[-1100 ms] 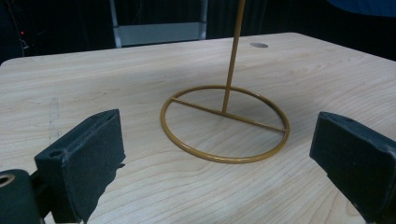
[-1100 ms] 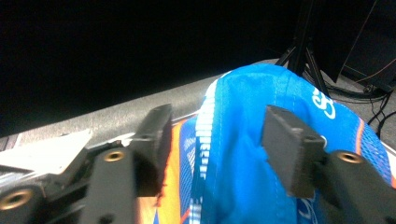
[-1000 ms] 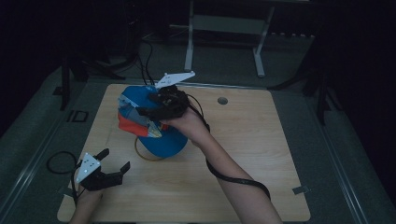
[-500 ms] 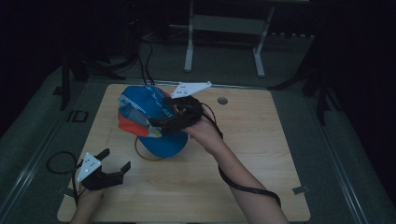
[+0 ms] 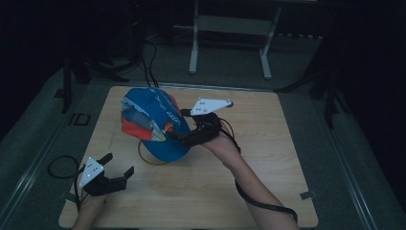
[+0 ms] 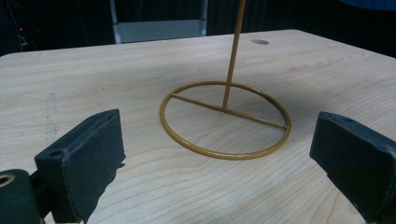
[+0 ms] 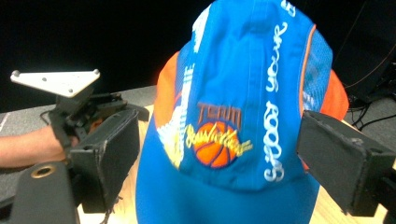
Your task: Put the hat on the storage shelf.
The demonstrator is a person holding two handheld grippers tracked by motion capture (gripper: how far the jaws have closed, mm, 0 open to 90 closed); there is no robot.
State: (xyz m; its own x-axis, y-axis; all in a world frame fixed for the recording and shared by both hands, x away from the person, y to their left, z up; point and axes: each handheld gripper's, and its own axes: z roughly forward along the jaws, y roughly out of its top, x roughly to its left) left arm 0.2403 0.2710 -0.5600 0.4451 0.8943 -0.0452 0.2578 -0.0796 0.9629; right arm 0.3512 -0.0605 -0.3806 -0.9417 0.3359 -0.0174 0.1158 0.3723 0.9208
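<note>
A blue and orange baseball cap [image 5: 152, 123] hangs on a gold wire stand [image 5: 152, 160] at the table's left centre. My right gripper [image 5: 178, 138] stands open just to the right of the cap, its tips close to the brim. In the right gripper view the cap [image 7: 243, 116], with a basketball logo, sits between and beyond the spread jaws of the right gripper [image 7: 219, 154]. My left gripper [image 5: 118, 165] rests open near the front left edge. In the left gripper view, the left gripper [image 6: 217, 144] faces the stand's ring base [image 6: 224, 120] and thin pole [image 6: 233, 51].
The wooden table [image 5: 268, 143] has a small round hole [image 6: 259, 42] near its far side. A black cable [image 5: 60, 167] loops off the left edge by the left gripper. A metal frame [image 5: 230, 28] stands beyond the table.
My right gripper has drawn back from the top of the cap to the right and toward me, ending beside the brim. The left gripper has stayed put.
</note>
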